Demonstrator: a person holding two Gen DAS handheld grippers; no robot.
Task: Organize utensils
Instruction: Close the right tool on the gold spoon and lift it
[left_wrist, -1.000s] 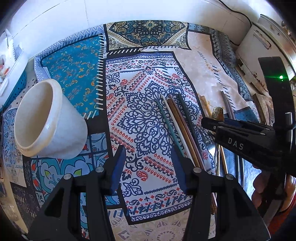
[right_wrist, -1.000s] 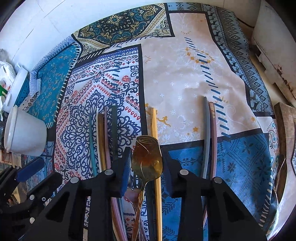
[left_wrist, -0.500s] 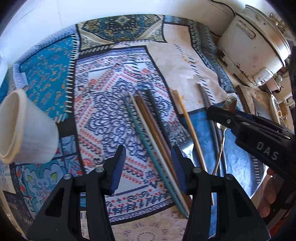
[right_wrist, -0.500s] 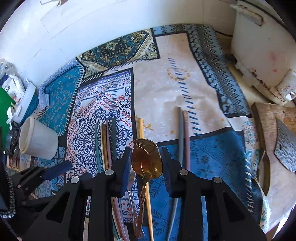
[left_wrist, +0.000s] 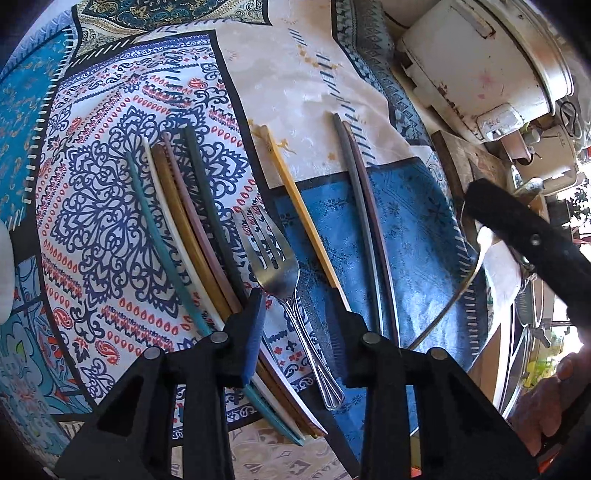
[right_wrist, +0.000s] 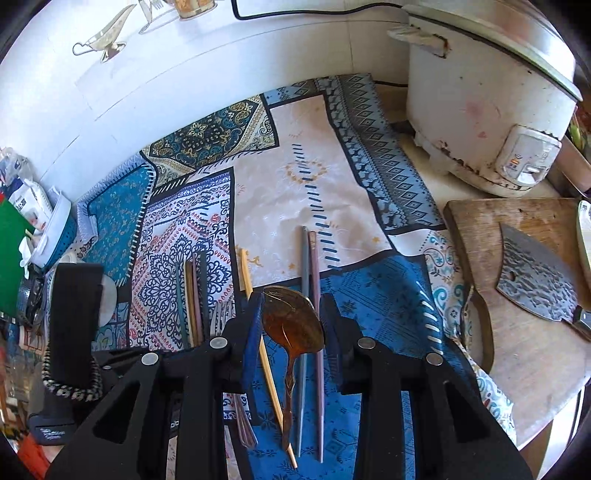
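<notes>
My right gripper (right_wrist: 291, 325) is shut on a golden-brown spoon (right_wrist: 293, 325), gripping its bowl and holding it above the patterned cloth. The spoon also shows at the right of the left wrist view (left_wrist: 476, 258). My left gripper (left_wrist: 297, 321) is open and empty, low over a steel fork (left_wrist: 277, 266) lying between its fingers. Several coloured chopsticks (left_wrist: 184, 236) lie side by side left of the fork. A yellow chopstick (left_wrist: 303, 214) and a grey and brown pair (left_wrist: 364, 221) lie to its right.
A white rice cooker (right_wrist: 487, 96) stands at the back right. A wooden cutting board (right_wrist: 524, 314) with a cleaver (right_wrist: 535, 280) lies at the right. A white cup (right_wrist: 107, 299) sits at the left, behind the left gripper. A white wall runs along the back.
My right gripper has lifted the spoon higher and pulled back. My left gripper has swung right, from near the cup to over the fork.
</notes>
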